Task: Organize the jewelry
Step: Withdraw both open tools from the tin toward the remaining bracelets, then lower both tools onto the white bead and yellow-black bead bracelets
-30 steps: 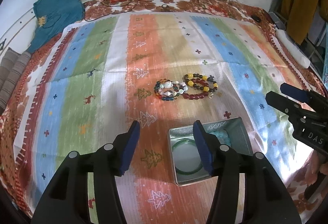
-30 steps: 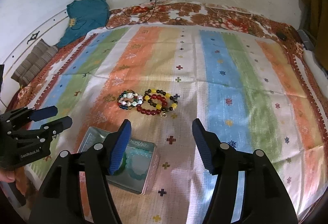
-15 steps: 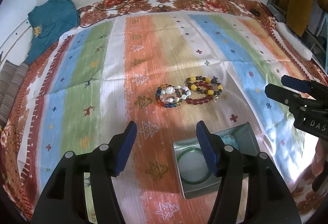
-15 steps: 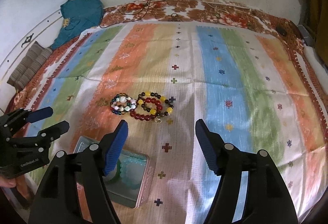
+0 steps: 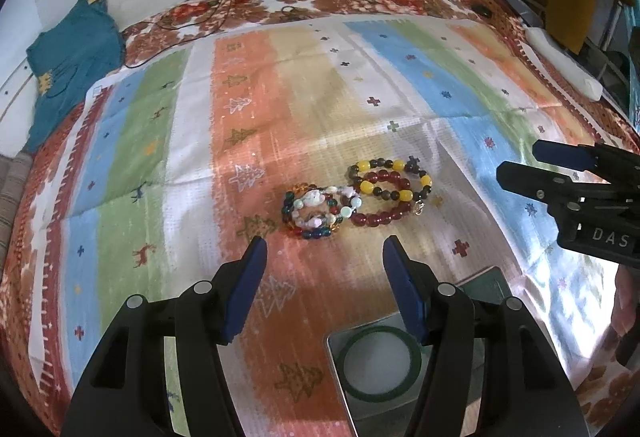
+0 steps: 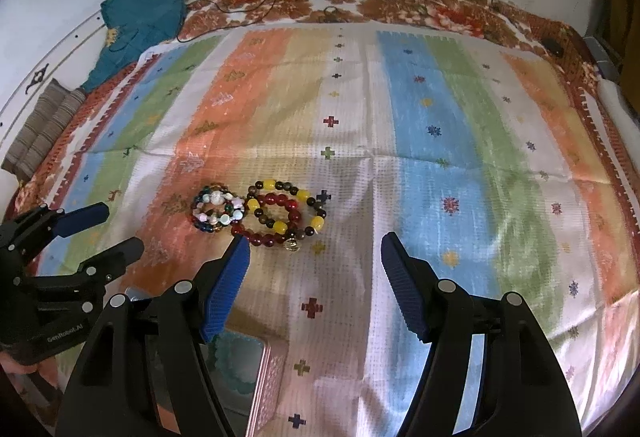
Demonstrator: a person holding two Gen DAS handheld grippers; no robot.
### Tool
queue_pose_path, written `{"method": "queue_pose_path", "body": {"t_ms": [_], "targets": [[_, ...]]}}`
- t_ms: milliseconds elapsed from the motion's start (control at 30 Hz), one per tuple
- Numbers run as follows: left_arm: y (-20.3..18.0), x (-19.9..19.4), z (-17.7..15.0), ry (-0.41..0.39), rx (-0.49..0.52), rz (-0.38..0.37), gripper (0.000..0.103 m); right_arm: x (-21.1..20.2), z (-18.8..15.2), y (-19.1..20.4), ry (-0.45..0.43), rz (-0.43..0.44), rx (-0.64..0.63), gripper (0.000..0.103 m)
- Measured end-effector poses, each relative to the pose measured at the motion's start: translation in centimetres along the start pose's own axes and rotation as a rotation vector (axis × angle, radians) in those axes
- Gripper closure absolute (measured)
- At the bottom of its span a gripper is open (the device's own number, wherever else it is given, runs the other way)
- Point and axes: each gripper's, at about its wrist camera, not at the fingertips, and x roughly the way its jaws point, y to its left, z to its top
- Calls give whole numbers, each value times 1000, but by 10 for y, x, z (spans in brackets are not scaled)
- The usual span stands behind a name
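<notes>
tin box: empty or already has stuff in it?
Not empty. The open tin box holds a green bangle in the left wrist view, and a pale turquoise bead bracelet in the right wrist view.

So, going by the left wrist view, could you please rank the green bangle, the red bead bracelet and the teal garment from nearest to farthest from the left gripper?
1. Green bangle: in the tin, beside the left gripper.
2. Red bead bracelet: ahead, mid-cloth.
3. Teal garment: far left, against the wall.

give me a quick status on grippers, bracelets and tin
Left hand-held gripper and right hand-held gripper open, empty. Beaded bracelets loose on striped cloth, ahead of both. Tin near, green bangle inside. Nothing in the way.
</notes>
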Motion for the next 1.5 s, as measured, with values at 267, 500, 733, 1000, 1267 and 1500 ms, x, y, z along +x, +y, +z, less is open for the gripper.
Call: {"method": "queue_pose_path", "body": {"t_ms": [267, 500, 733, 1000, 1267, 1500], "targets": [[-1, 22, 4, 47, 29, 0, 42, 23, 6, -2, 38, -8, 1, 35], [-4, 33, 10, 59, 41, -14, 41, 45, 10, -6, 71, -15, 0, 35], [-3, 49, 13, 82, 44, -36, 41, 58, 13, -7, 91, -15, -3, 35], [-5, 65, 20, 92, 101, -53, 41, 72, 16, -6, 108, -15, -16, 35], [-1, 83, 21, 127, 102, -67, 41, 85, 20, -6, 130, -22, -28, 35], [3, 93, 24, 147, 103, -78, 42, 97, 22, -4, 152, -22, -31, 35]]}}
